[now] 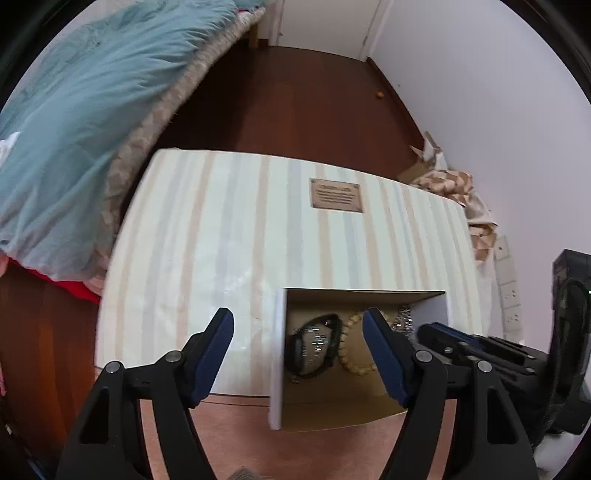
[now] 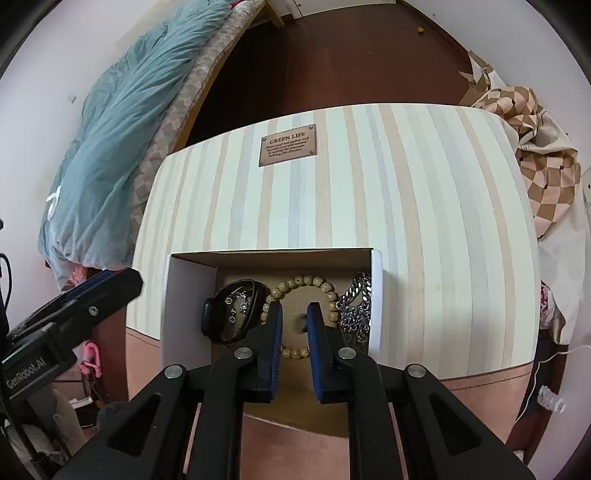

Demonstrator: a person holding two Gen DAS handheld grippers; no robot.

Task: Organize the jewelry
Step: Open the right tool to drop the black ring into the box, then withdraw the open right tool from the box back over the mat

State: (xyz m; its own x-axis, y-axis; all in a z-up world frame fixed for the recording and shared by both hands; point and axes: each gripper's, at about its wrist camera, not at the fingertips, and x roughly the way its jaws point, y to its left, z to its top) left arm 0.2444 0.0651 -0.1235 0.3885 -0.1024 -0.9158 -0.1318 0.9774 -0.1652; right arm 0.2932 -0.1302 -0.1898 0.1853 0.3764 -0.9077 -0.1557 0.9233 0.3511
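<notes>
A white cardboard box [image 2: 188, 306] with a brown inside stands open at the near edge of a striped tabletop [image 2: 406, 203]. In it lie a black band [image 2: 221, 314] with small silver pieces [image 2: 236, 302] inside its loop, a wooden bead bracelet [image 2: 310, 280] and a silver link chain [image 2: 356, 306]. My right gripper [image 2: 294, 314] hangs over the bead bracelet with its jaws a narrow gap apart. A small dark blur shows in that gap, and no pad presses on it. My left gripper [image 1: 299, 321] is wide open and holds nothing, astride the box's left wall [image 1: 277, 350].
A brown plaque [image 2: 288, 146] is fixed to the striped top. A bed with a teal duvet [image 1: 92, 110] stands to the left across dark wood floor [image 1: 295, 110]. Checked cloth [image 2: 546, 177] is heaped at the right by the wall. A door [image 1: 325, 22] is at the far end.
</notes>
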